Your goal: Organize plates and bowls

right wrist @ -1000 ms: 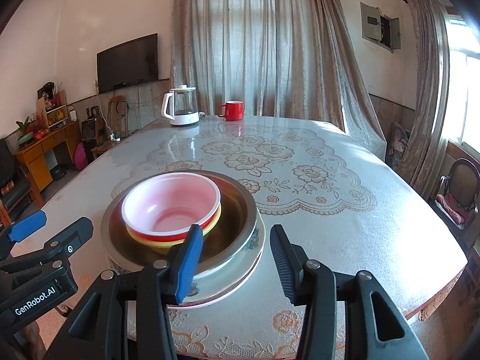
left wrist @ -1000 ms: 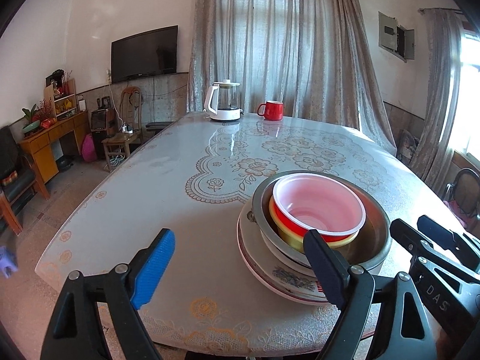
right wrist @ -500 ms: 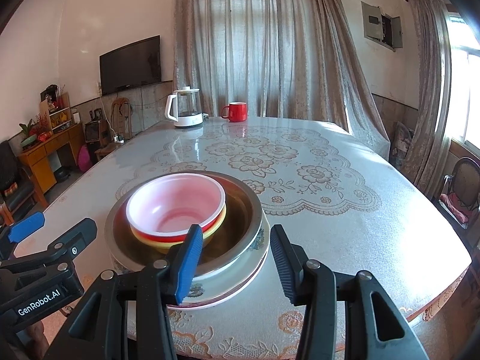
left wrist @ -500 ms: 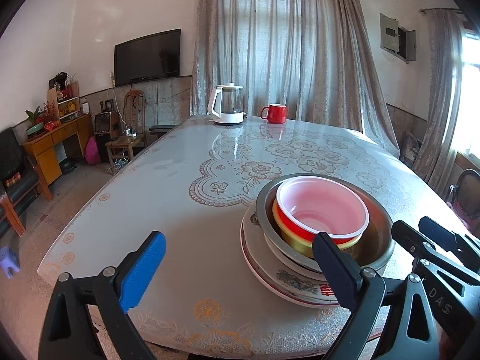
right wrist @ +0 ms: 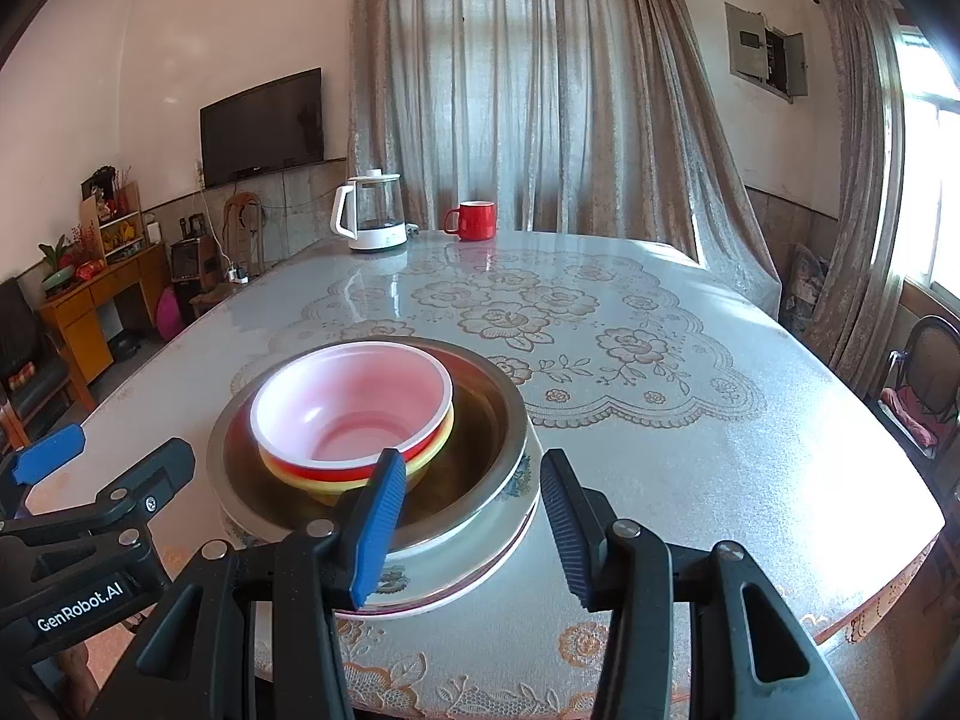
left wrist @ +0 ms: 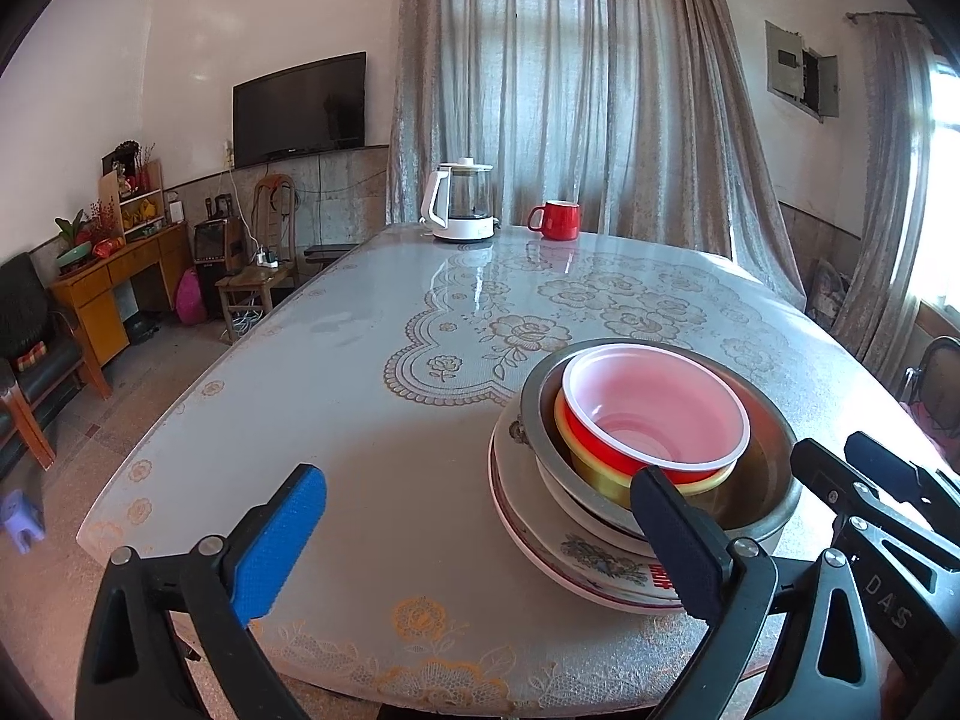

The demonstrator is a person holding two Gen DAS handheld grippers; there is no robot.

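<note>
One nested stack stands near the front edge of the table (left wrist: pixel 360 420). On top is a red bowl (left wrist: pixel 654 408) with a pink inside. It sits in a yellow bowl (left wrist: pixel 600 474), then a steel bowl (left wrist: pixel 774 480), on patterned plates (left wrist: pixel 540 534). My left gripper (left wrist: pixel 477 477) is just left of the stack, its jaws opening wide with only tabletop and the plates' left edge between them. My right gripper (right wrist: pixel 471 462) hangs open at the near right rim of the steel bowl (right wrist: pixel 480 408) and plates (right wrist: pixel 480 564), its pads pressing nothing.
A white-based glass kettle (left wrist: pixel 459 210) and a red mug (left wrist: pixel 555 220) stand at the table's far end. The lace-patterned cloth covers the table. A chair (right wrist: pixel 918 384) stands at the right and wooden furniture (left wrist: pixel 114 288) at the left wall.
The left gripper's jaws have spread wider apart. The right gripper and the stack of bowls and plates look the same as before.
</note>
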